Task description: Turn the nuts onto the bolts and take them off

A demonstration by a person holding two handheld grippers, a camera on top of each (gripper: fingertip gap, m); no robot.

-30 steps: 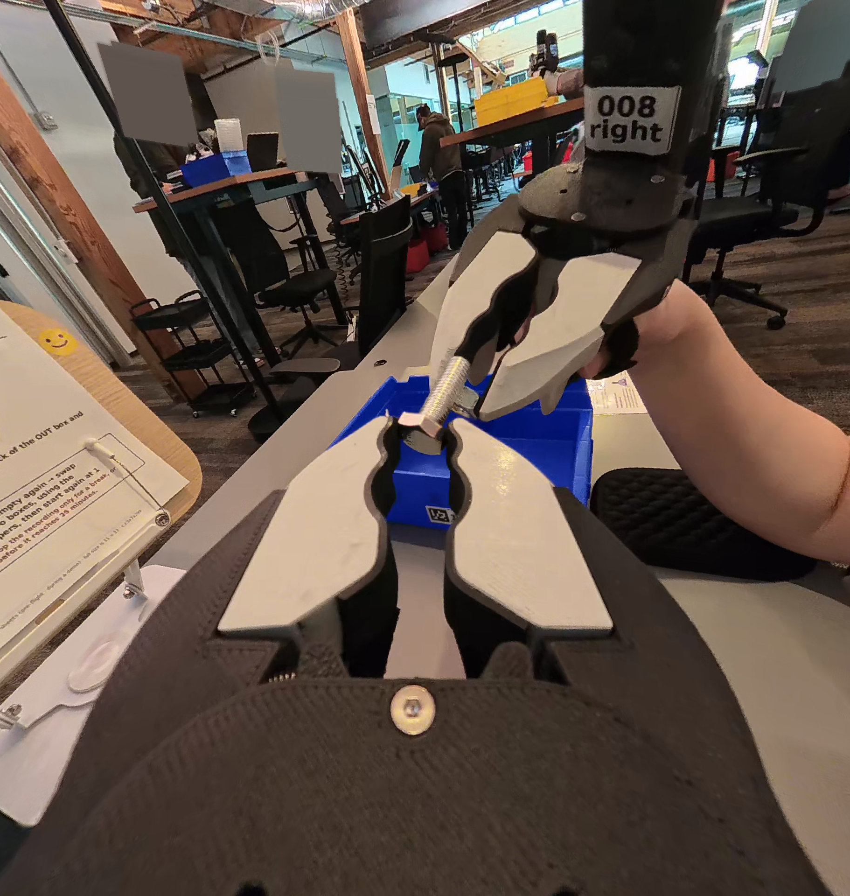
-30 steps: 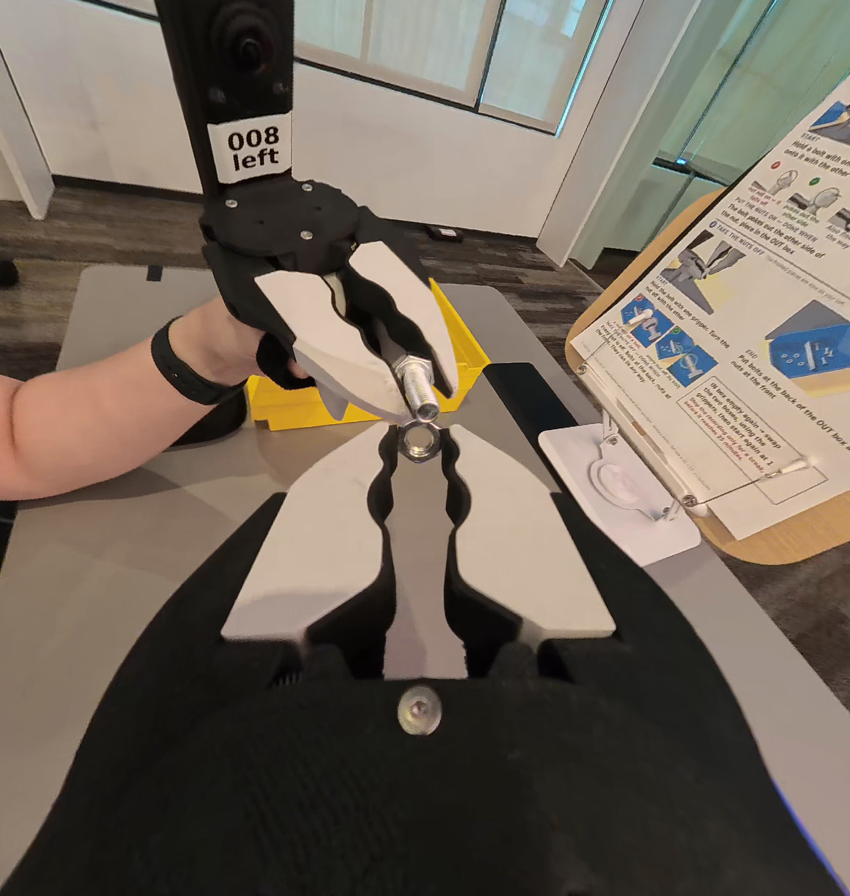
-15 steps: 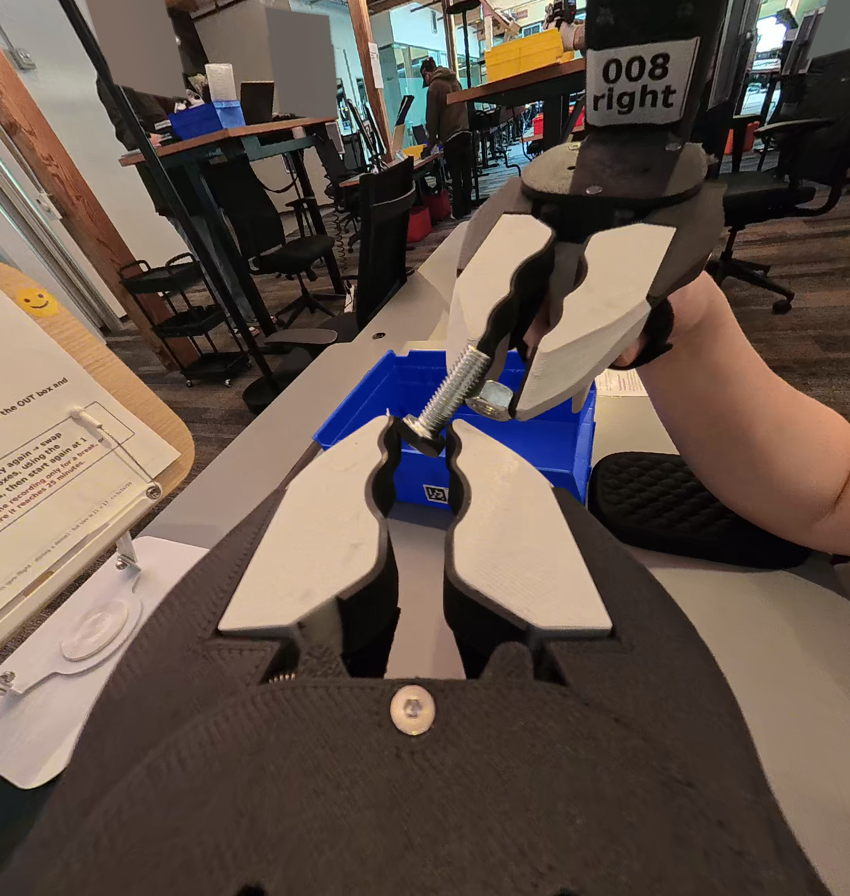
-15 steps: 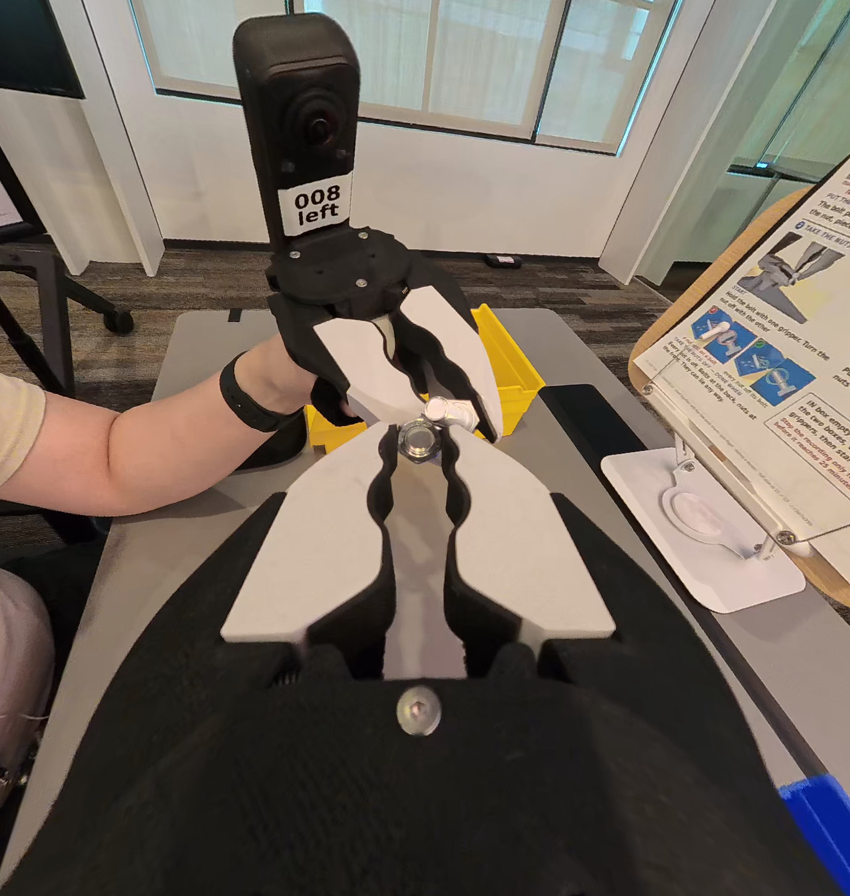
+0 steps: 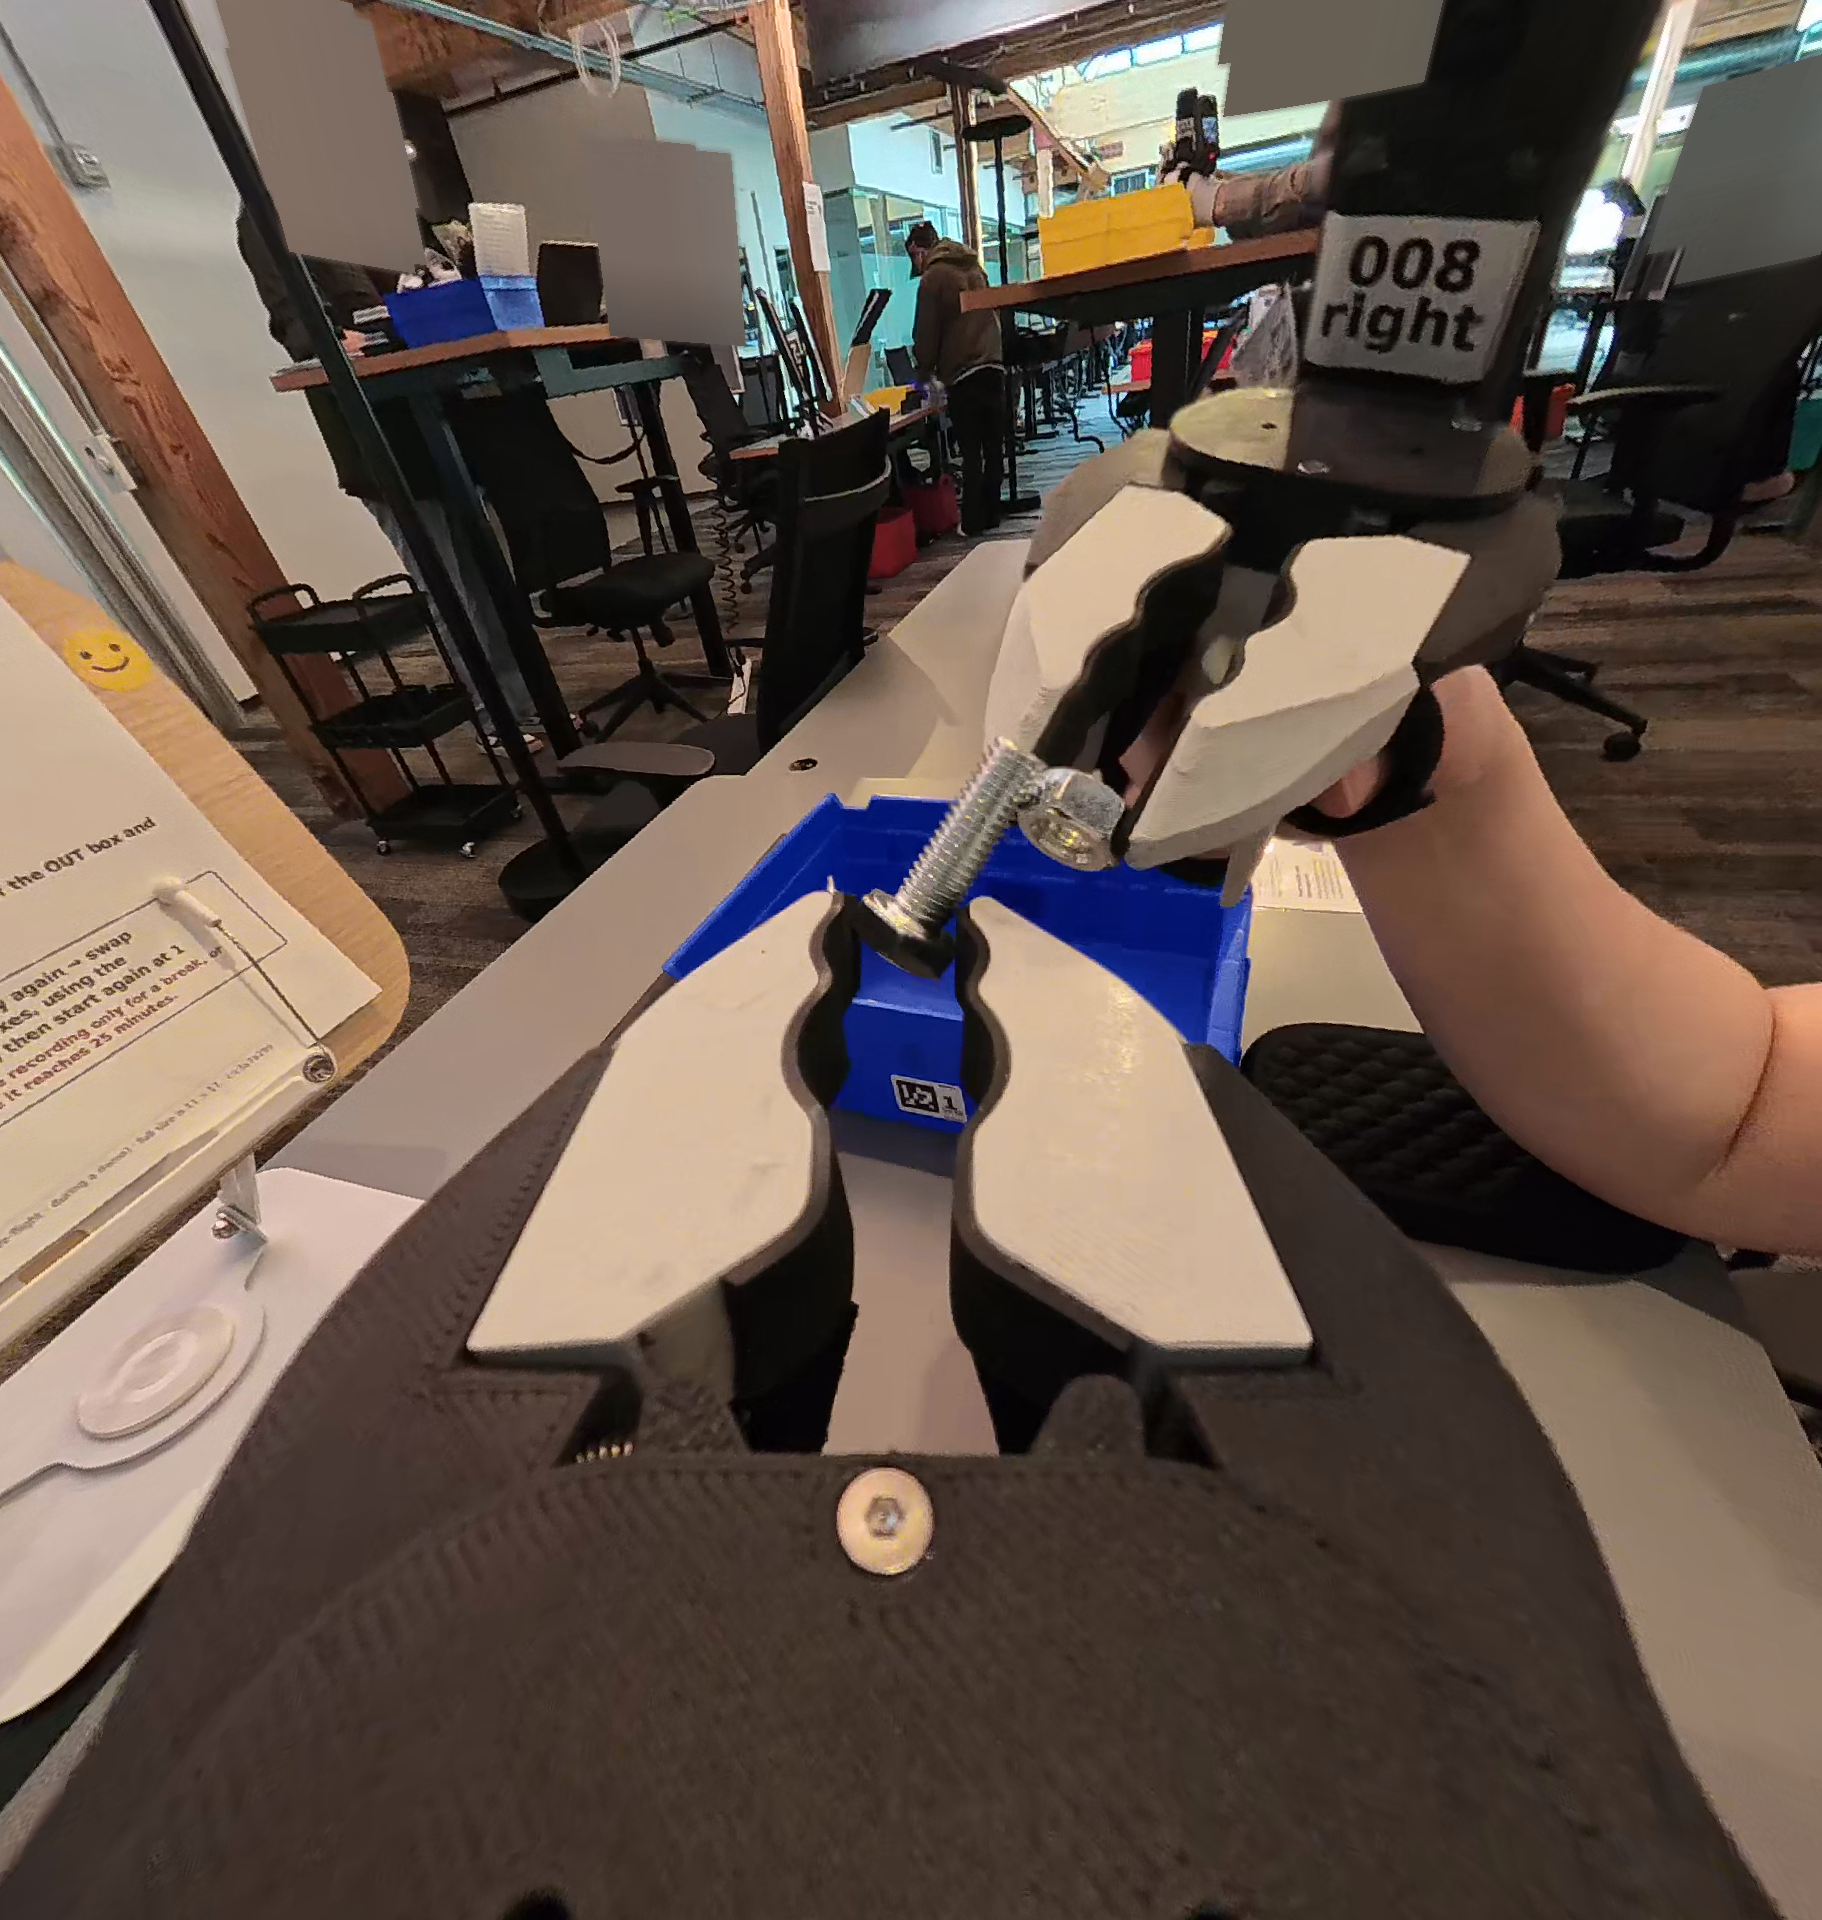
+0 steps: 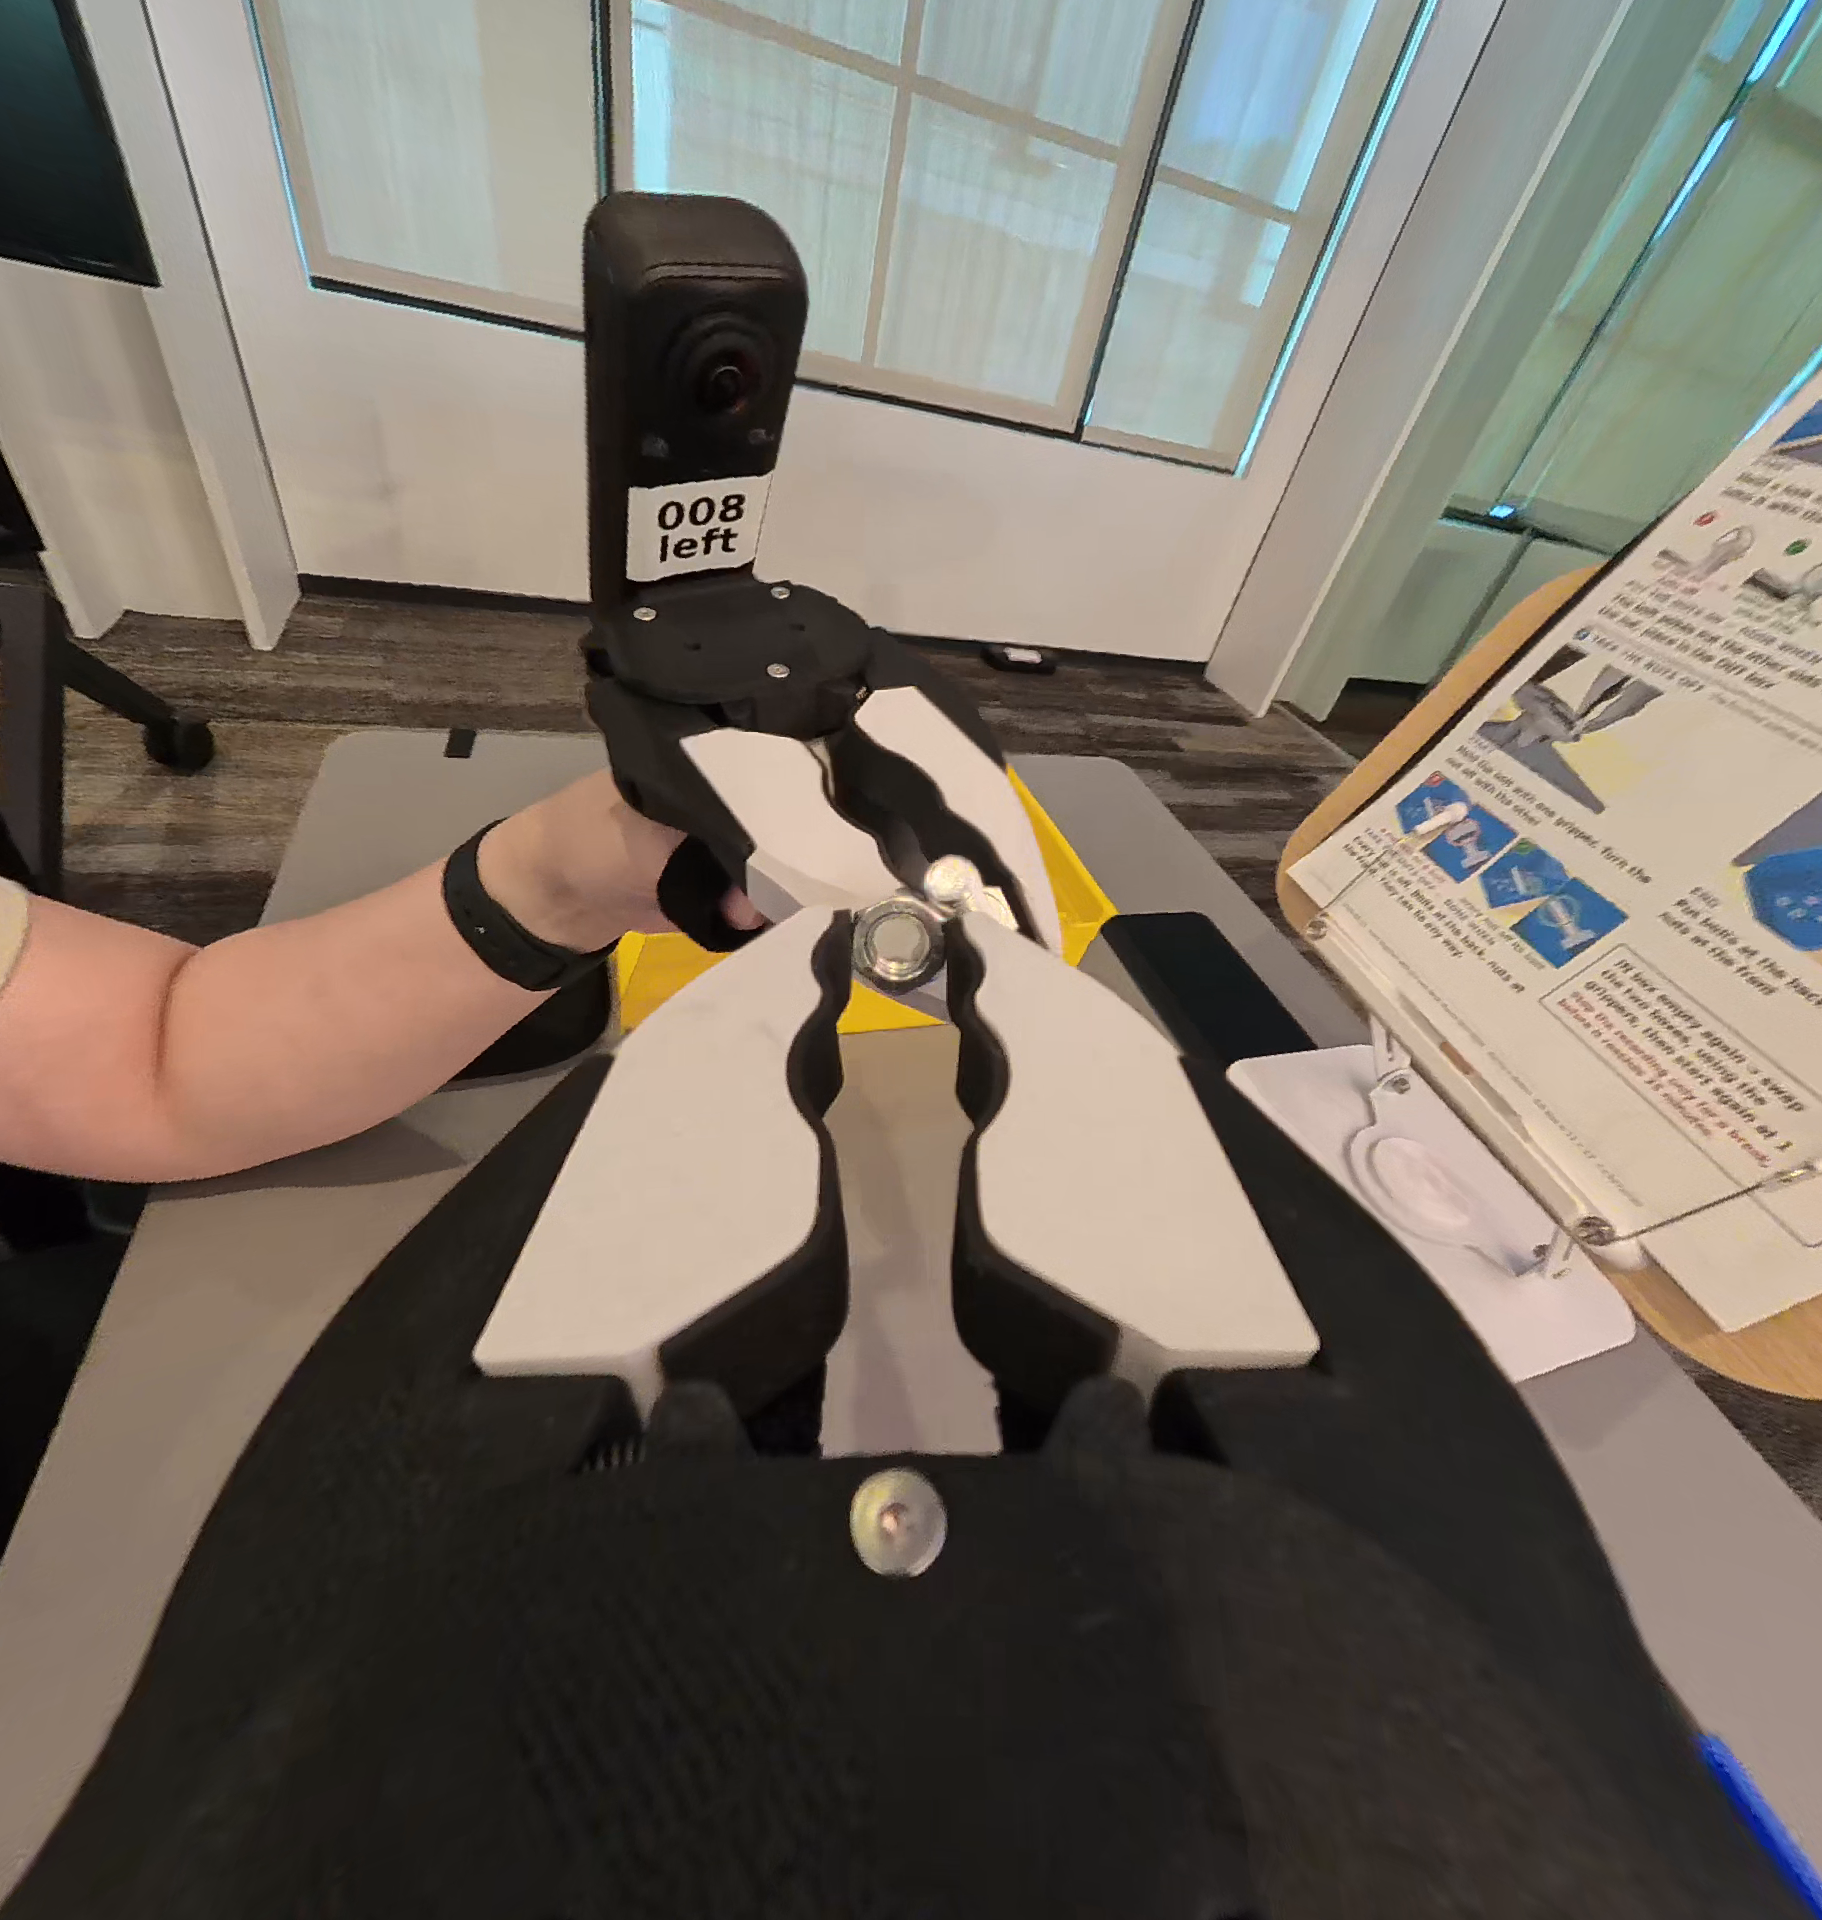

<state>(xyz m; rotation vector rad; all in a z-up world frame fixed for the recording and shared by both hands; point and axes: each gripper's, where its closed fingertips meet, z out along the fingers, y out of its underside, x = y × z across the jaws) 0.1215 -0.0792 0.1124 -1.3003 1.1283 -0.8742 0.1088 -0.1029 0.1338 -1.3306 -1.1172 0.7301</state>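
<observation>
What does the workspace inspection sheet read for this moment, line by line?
Surface: grey table, mostly bare.
Job's things: bolt gripped by its head; nut gripped beside the bolt's tip, not threaded on; blue bin; yellow bin.
Clutter: instruction sheet on a stand; black pad.
Grippers: left tongs shut on bolt; right tongs shut on nut.
Cables: nothing seen.
Surroundings: office chairs, desks, people in the background; windows behind the left gripper.
</observation>
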